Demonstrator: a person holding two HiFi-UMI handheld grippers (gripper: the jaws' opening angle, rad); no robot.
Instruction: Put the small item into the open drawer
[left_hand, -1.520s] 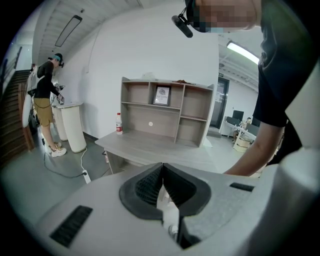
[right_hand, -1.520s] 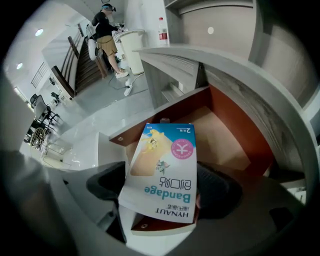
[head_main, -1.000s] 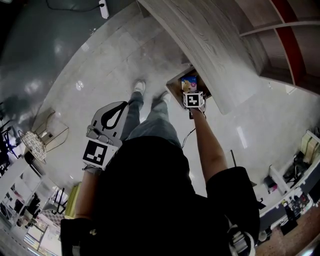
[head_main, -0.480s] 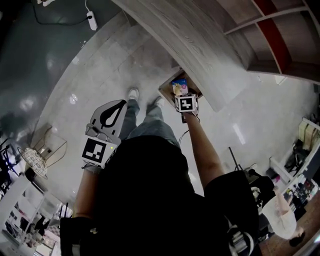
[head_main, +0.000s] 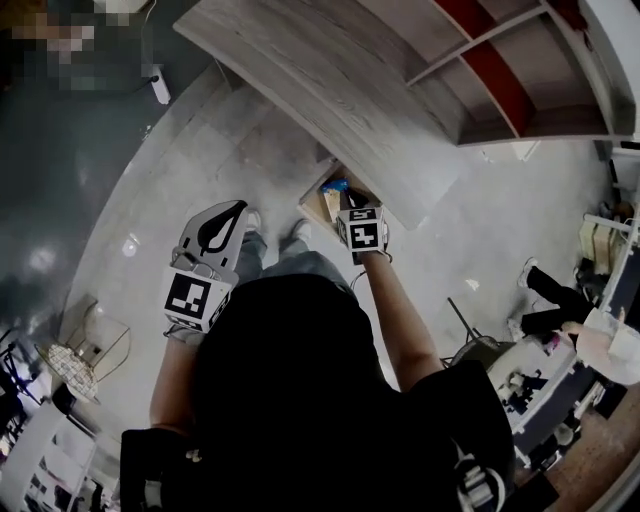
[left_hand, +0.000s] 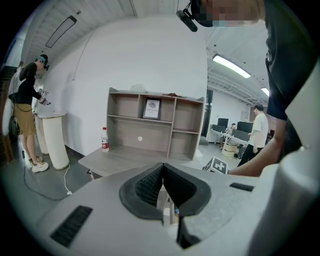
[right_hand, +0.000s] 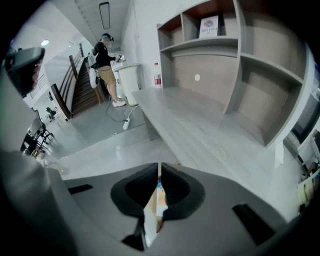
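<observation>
The left gripper (head_main: 222, 212) hung idle above the floor, its fingers (left_hand: 147, 186) pressed together with nothing between them. Below the tabletop (head_main: 330, 90), the small item (head_main: 335, 185) already lay inside the open drawer (head_main: 318, 202). The right gripper (head_main: 352, 205) hovered just above it, fingers (right_hand: 134, 192) closed and empty. The placing step looked finished; the next move probably called only for lifting the right gripper clear.

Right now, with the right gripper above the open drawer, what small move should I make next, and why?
Probably draw the right gripper up and back from the open drawer. Its jaws stand together with nothing between them, and a colourful small item seems to lie inside the drawer already, so the placing looks done. The left gripper is shut and empty.
</observation>
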